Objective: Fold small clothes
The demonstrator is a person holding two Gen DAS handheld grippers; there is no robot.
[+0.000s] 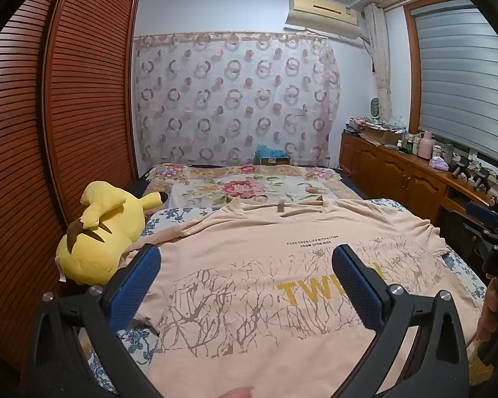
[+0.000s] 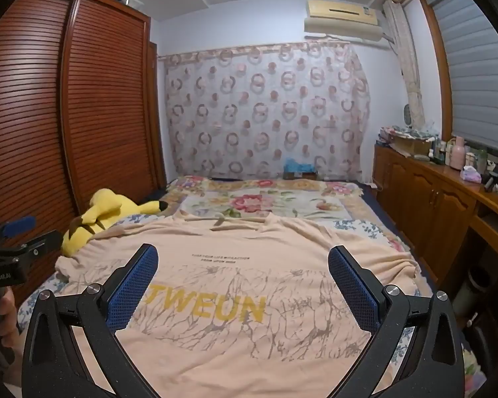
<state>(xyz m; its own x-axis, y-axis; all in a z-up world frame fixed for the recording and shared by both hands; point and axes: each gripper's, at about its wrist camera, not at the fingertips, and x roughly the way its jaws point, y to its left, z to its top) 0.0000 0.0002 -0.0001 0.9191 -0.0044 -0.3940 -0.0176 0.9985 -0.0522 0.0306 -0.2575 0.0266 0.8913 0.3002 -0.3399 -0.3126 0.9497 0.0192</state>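
nearest, the left gripper [image 1: 245, 258] and right gripper [image 2: 242, 258] each show black arms and blue, dimpled fingers [image 1: 137, 285] spread wide, pinching nothing; between and beyond each pair lies the peach t-shirt [image 2: 235, 338], soft knit, spread front-up on the bed [image 1: 139, 341] with its collar at the far end, printed with grey branch lines and yellow letters; its cloth lies below the fingers, not touching them as far as can be seen; just left sits a yellow plush toy [image 1: 103, 238]; farther, a floral quilt [image 2: 265, 204], then a small box [image 2: 300, 174] holding blue stuff
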